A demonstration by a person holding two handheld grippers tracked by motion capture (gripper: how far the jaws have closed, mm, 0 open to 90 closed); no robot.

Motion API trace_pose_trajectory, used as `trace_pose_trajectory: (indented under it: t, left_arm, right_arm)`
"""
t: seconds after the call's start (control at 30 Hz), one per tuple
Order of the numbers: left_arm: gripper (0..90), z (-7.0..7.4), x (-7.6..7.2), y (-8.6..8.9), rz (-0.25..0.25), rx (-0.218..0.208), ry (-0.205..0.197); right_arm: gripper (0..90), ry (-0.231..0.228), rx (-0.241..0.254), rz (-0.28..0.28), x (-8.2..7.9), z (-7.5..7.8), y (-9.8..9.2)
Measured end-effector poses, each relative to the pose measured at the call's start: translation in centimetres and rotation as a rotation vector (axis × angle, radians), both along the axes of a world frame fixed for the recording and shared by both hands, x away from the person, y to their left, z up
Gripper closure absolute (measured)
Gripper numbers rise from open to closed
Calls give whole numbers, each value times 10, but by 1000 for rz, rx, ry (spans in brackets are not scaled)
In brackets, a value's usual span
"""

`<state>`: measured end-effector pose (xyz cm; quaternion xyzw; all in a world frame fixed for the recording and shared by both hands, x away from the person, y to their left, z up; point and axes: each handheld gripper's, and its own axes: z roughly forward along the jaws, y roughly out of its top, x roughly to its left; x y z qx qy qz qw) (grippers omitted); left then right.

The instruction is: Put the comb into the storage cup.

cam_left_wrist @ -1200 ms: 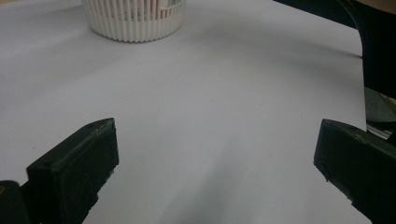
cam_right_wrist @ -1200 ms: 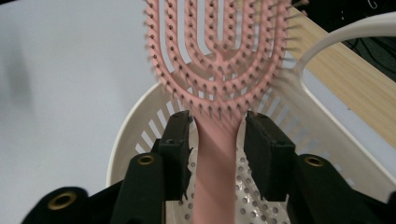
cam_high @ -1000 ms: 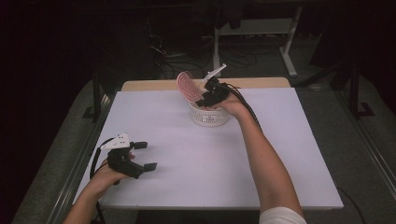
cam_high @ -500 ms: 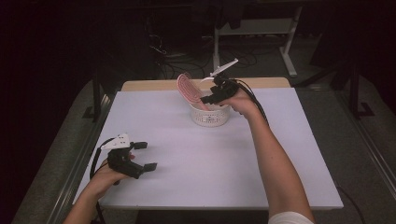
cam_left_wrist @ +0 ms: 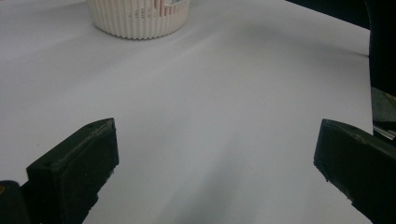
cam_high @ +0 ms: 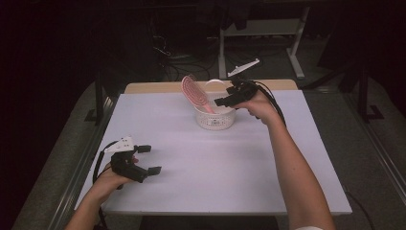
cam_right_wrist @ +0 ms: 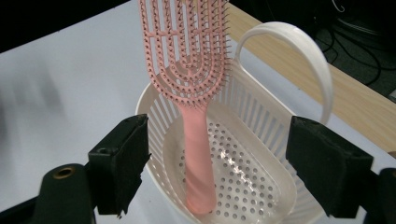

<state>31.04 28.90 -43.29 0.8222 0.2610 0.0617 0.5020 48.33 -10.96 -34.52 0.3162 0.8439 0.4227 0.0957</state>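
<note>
Hairbrush set in basket; grip let go.

The pink hairbrush (cam_right_wrist: 189, 93) is seen standing handle-down in the white basket (cam_right_wrist: 261, 186), head leaned on the rim. The right gripper (cam_high: 229, 97), jaws spread and just opened off the brush, has drawn back and up since a second ago. The left gripper (cam_high: 146, 158) rests spread-jawed, empty, unmoved. Placement is judged done; withdrawal remains.

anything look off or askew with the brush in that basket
Nothing is spilled or damaged. The pink hairbrush stands handle-down in the white basket, tilted, with its bristled head leaning over the rim, so it looks propped, not lying flat. The right hand-held gripper has just been opening; its jaws stand apart, clear of the handle.
</note>
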Motion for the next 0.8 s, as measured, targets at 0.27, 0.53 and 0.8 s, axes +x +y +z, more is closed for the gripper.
trace_pose_trajectory:
  t: [0.27,0.53,0.8]
  left_arm:
    - [0,-1,1,0,2,-1,4]
    - [0,-1,1,0,3,3,5]
    - [0,0,-1,1,11,6,2]
  right_arm:
    - [169,-3,7,-23,-13,-3,-17]
    - [139,-13,-16,-42,-32,-6,-27]
    - [124,-23,-19,-58,-52,-13,-31]
